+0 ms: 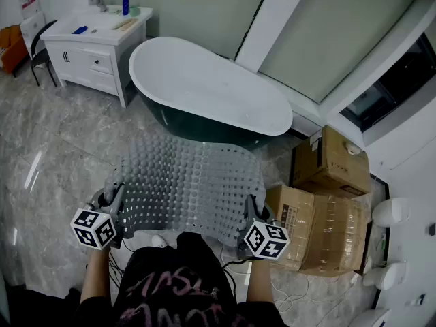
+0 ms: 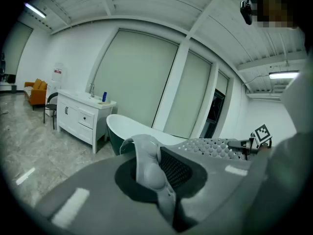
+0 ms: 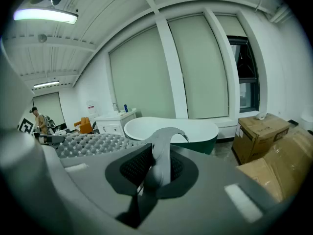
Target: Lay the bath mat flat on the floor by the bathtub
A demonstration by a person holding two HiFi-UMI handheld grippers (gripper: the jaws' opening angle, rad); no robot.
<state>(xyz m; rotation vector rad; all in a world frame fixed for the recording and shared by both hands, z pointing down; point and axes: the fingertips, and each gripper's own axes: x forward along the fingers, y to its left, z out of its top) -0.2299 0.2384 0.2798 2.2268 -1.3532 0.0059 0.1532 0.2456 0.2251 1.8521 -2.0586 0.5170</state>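
Grey perforated bath mat (image 1: 187,182) held spread on the near side of the bathtub (image 1: 204,80).
Head view: left gripper (image 1: 111,206) and right gripper (image 1: 254,213) each hold a near corner, and the mat arches toward the bathtub. Left gripper view: jaws pinched narrow on a folded mat corner (image 2: 148,163), with the bathtub beyond. Right gripper view: jaws clamped on the other corner (image 3: 159,160), with cardboard boxes (image 3: 259,129) right of the bathtub.

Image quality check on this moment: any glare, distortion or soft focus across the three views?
Head view: evenly lit, pale glare streaks on the marble floor. Left gripper view: strong fisheye, dark corners, bowed window frames, blurry near foreground. Right gripper view: same fisheye; the ceiling light is blown out, the bath mat is readable.
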